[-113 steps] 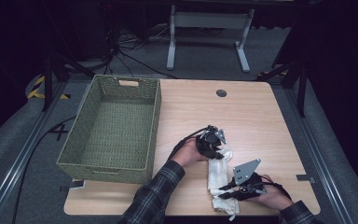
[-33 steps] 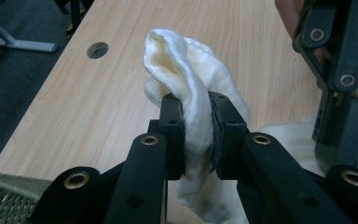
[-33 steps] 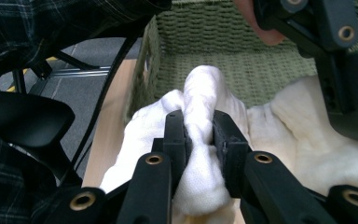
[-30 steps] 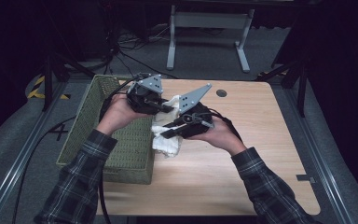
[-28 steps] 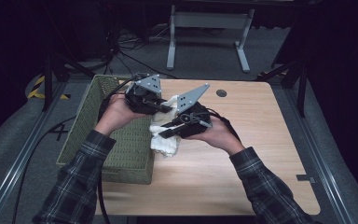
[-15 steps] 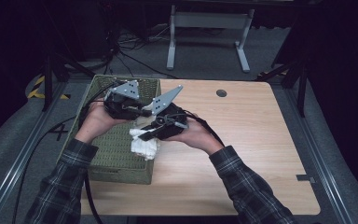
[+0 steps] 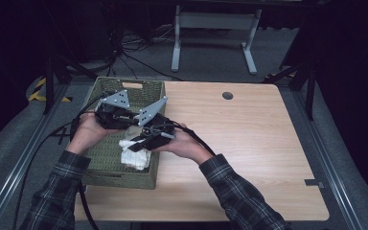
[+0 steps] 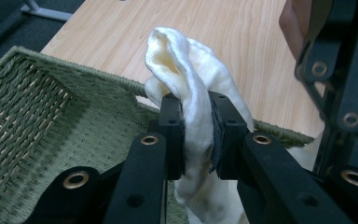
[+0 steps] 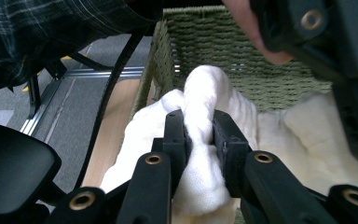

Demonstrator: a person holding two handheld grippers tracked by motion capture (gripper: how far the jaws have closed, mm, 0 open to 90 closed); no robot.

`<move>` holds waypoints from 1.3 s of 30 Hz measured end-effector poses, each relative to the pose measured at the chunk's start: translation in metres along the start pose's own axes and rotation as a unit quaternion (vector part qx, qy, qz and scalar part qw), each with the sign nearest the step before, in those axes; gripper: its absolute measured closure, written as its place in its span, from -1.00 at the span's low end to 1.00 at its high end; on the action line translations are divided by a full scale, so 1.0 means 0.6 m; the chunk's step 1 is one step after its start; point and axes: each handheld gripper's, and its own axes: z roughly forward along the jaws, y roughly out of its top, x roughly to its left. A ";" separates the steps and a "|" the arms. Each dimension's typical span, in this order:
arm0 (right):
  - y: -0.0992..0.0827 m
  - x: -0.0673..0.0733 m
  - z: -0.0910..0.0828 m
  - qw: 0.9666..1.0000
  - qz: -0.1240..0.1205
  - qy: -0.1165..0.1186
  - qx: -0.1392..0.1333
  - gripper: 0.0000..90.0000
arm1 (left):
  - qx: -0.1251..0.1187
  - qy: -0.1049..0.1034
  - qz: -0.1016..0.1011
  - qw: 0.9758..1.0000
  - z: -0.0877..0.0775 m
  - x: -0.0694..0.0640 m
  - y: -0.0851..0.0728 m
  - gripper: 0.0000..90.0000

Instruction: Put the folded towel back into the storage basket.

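Note:
A white cloth (image 7: pixel 135 153) hangs inside the green woven basket (image 7: pixel 106 170), held by both grippers. My left gripper (image 7: pixel 133 120) is shut on one bunched fold of the cloth (image 8: pixel 193 95), above the basket's rim (image 8: pixel 88 77). My right gripper (image 7: pixel 135 146) is shut on another fold of the cloth (image 9: pixel 200 121) over the basket's interior (image 9: pixel 242 51). The two grippers sit close together, their grey plates almost touching. The cloth's lower part drapes down toward the basket's floor.
The basket stands at the left end of a wooden table (image 7: pixel 249 143), which has a round cable hole (image 7: pixel 227 95) near its far edge. Cables (image 7: pixel 43 143) trail off the left side. A metal stand (image 7: pixel 211 28) is on the floor beyond.
Both hands carried the cloth leftward and down, from over the basket's right rim to inside the basket. Much earlier the cloth lay on the table near the front edge.

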 end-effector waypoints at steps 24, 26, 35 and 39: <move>-0.028 -0.003 0.023 1.000 0.018 -0.014 0.009 0.34 | 0.016 -0.010 -0.010 1.000 0.030 0.004 -0.022 0.72; -0.029 -0.004 0.018 1.000 0.022 -0.017 0.005 0.31 | 0.015 -0.011 -0.012 1.000 0.031 0.005 -0.022 0.72; -0.032 -0.007 -0.014 0.999 0.023 -0.033 0.002 0.22 | 0.013 0.003 -0.035 0.999 0.031 0.018 -0.018 0.72; -0.037 -0.007 -0.032 0.999 0.027 -0.041 -0.001 0.18 | 0.018 0.014 -0.041 0.999 0.031 0.031 -0.007 0.72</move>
